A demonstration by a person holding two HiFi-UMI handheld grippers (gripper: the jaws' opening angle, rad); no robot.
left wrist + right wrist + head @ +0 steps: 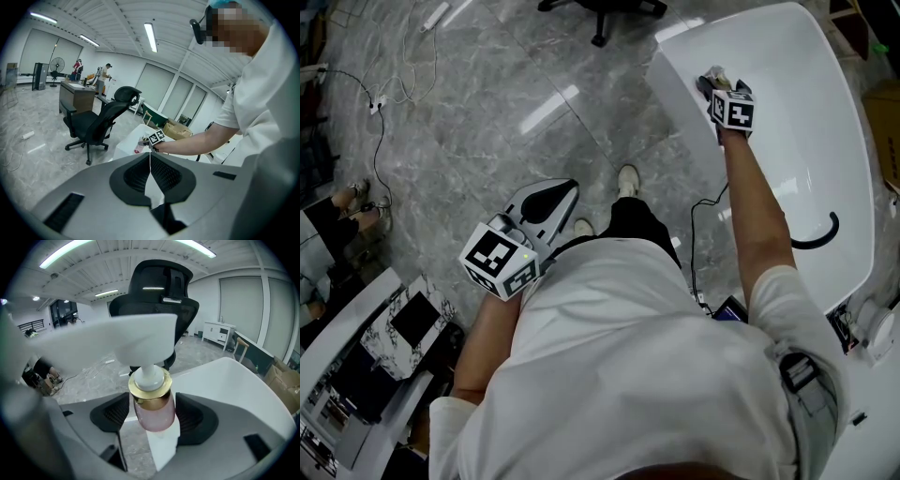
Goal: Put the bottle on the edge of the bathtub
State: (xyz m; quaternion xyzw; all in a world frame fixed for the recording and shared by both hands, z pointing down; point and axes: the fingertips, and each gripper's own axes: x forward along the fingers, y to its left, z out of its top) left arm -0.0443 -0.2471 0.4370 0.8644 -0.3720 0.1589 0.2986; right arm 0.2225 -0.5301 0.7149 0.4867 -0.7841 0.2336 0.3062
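Note:
A pink pump bottle (152,413) with a gold collar and a white pump head (136,341) stands upright on the white bathtub's rim (220,376). My right gripper (152,404) is open, its pads to either side of the bottle and just off its sides. In the head view this gripper (717,82) is stretched out to the tub's near left rim (675,66), where the bottle (715,73) is mostly hidden. My left gripper (555,194) hangs low over the floor, shut and empty; in its own view the pads (150,161) meet.
A black office chair (101,124) stands on the marble floor left of the tub; its back rises behind the bottle (164,296). A black hose (820,239) lies inside the tub. Cables (394,94) trail on the floor at upper left. Desks (356,356) stand at lower left.

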